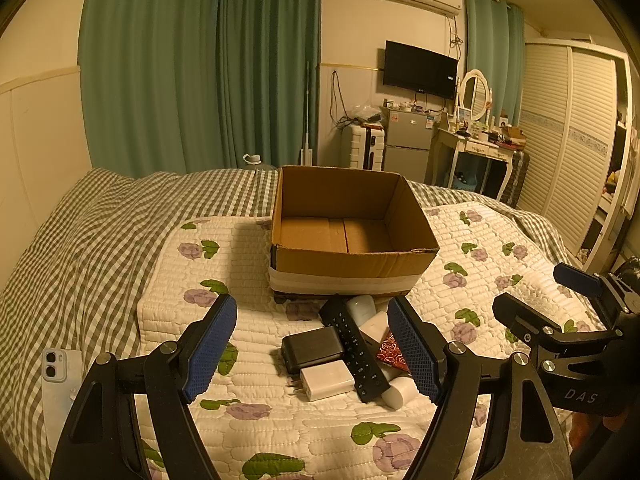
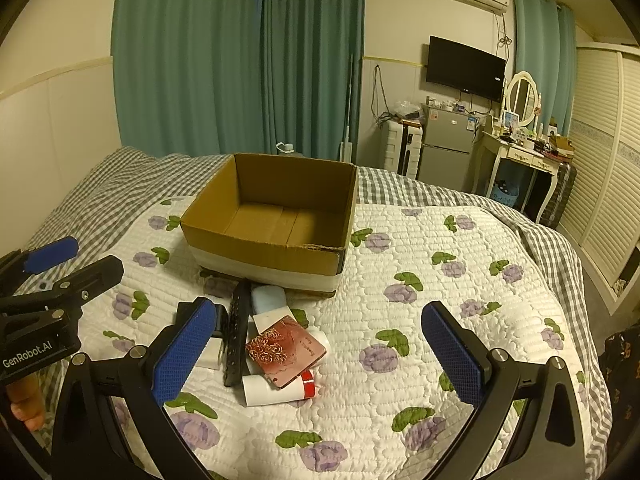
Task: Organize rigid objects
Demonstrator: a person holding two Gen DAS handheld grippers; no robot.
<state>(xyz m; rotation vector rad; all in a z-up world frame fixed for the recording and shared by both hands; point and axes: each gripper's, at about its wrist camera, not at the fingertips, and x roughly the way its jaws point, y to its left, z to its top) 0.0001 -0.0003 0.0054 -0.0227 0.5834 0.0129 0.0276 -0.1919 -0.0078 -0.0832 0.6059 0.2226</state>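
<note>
An empty cardboard box (image 1: 356, 258) (image 2: 260, 254) stands on the quilted floral bedspread. In front of it lies a small heap: a black remote (image 1: 354, 346) (image 2: 237, 336), a black power bank (image 1: 312, 349), a white charger plug (image 1: 326, 380), a red patterned card case (image 2: 286, 350) (image 1: 390, 354), a white tube with a red cap (image 2: 276, 390), and a pale blue-white item (image 2: 269, 298) (image 1: 361, 309). My left gripper (image 1: 312, 354) hangs open above the heap. My right gripper (image 2: 320, 356) is open too, just right of the heap. Each gripper shows in the other's view.
A phone (image 1: 60, 384) in a clear case lies on the checked sheet at the left. Green curtains, a small fridge (image 1: 408, 142), a wall TV, a dressing table (image 1: 476, 148) and a louvred wardrobe line the far side. The bedspread right of the heap holds nothing.
</note>
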